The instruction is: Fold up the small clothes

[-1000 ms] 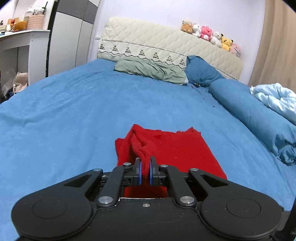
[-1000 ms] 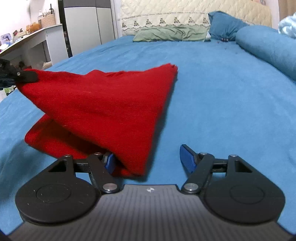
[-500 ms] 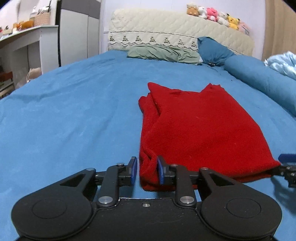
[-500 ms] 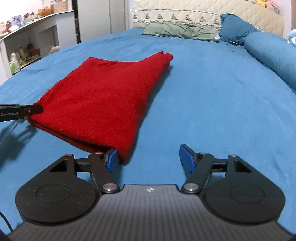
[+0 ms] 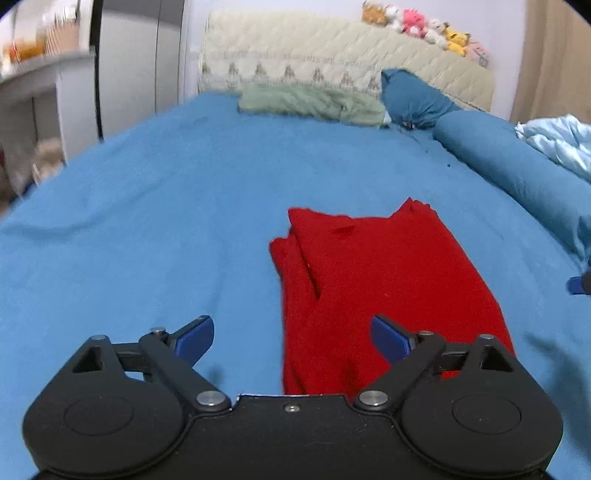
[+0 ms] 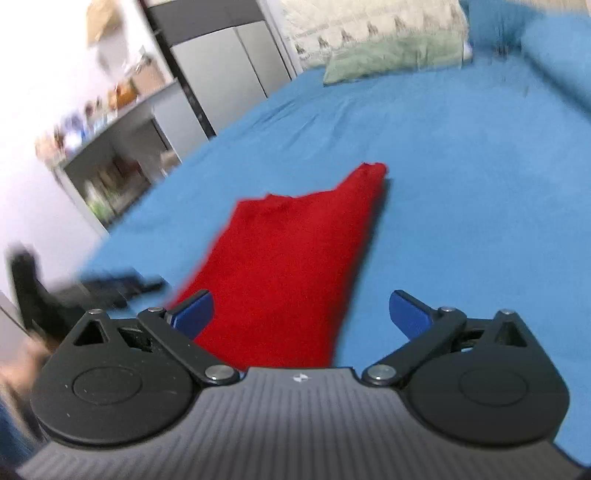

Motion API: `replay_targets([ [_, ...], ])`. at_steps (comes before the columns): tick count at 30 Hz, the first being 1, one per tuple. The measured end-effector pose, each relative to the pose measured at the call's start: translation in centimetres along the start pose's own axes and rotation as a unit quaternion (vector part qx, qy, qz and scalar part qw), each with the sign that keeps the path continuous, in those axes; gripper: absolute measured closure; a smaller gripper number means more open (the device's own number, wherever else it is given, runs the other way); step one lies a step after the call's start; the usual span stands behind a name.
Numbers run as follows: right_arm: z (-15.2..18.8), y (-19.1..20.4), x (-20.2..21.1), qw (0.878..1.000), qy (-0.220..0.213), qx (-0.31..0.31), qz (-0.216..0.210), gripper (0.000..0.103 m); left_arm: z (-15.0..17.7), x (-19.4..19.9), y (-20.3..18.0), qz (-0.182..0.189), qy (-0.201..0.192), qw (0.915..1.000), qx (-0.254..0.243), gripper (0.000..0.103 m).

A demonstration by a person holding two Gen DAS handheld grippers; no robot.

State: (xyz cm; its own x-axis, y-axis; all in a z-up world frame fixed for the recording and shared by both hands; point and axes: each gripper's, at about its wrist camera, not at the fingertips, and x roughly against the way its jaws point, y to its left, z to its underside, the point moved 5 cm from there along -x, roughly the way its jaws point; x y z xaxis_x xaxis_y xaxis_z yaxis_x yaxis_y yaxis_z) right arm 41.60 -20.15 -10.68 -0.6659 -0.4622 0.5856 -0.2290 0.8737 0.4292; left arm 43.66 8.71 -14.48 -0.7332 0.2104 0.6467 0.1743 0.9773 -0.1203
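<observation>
— So where is the red top (image 5: 384, 280)?
— It lies flat on the blue bed (image 5: 147, 221), far in front of the green pillow (image 5: 310, 105); the left gripper (image 5: 291, 334) and right gripper (image 6: 301, 308) both gape wide and hold nothing.
— How would it feel?
— Likely soft, light and floppy; a near corner looks best to pinch.

This was a home bedroom: a bed (image 5: 155, 206) under a blue sheet, a quilted headboard (image 5: 332, 62) topped with plush toys (image 5: 413, 24), pillows (image 5: 310, 103), and a wardrobe (image 6: 229, 62).
</observation>
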Motion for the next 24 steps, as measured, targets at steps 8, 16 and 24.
replay_targets([
  [8,-1.9,-2.8,-10.4,0.993,0.078,-0.088,0.007,0.0,-0.9,-6.0,0.7,0.04,0.06,0.9956,0.059,0.024],
  [16,-0.2,-2.4,-12.4,0.995,0.065,-0.068,0.022,0.062,-1.3,-6.4,-1.1,0.075,0.072,0.991,0.085,0.079],
  [24,-2.4,0.9,-3.5,0.999,0.021,-0.032,-0.003,0.066,-4.2,2.8,-6.8,0.104,0.027,0.9938,0.026,0.086],
])
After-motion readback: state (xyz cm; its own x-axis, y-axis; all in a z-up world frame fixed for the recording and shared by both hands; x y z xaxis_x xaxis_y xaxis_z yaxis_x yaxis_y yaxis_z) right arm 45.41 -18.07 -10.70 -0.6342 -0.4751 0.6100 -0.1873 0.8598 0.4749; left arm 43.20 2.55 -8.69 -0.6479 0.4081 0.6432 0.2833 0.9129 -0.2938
